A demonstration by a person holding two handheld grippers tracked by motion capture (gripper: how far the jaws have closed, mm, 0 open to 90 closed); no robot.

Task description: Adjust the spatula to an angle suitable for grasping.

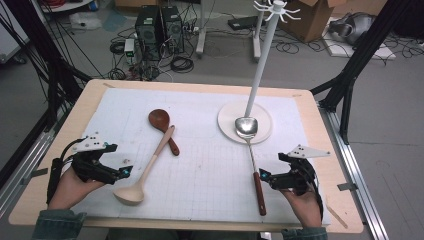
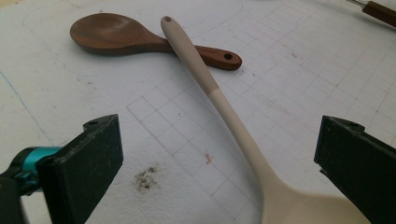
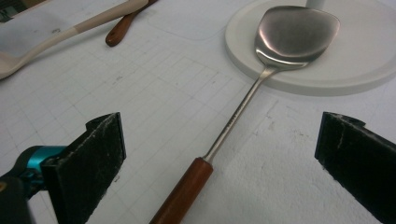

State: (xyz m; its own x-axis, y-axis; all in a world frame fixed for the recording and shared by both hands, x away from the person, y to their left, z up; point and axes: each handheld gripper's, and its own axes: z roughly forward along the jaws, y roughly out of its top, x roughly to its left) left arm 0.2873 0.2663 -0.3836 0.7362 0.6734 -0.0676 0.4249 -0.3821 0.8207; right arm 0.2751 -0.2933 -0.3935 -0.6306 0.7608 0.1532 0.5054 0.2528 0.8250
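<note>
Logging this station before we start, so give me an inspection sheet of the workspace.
Surface: white gridded mat on a wooden table, small dark smudge.
Job's things: cream spoon lying across the brown spoon; steel spatula, head on the rack base.
Clutter: nothing seen.
Grippers: left gripper open by the cream spoon; right gripper open by the spatula handle.
Cables: one along each forearm.
Surroundings: computers, floor wires, cardboard box.

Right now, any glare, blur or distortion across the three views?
High view: sharp enough, even light, soft shadows, table edges bowed slightly. Left gripper view: cream spoon crisp, the tool's near jaws soft. Right gripper view: mild sheen on the steel spatula, wooden handle sharp, no blown highlights.
</note>
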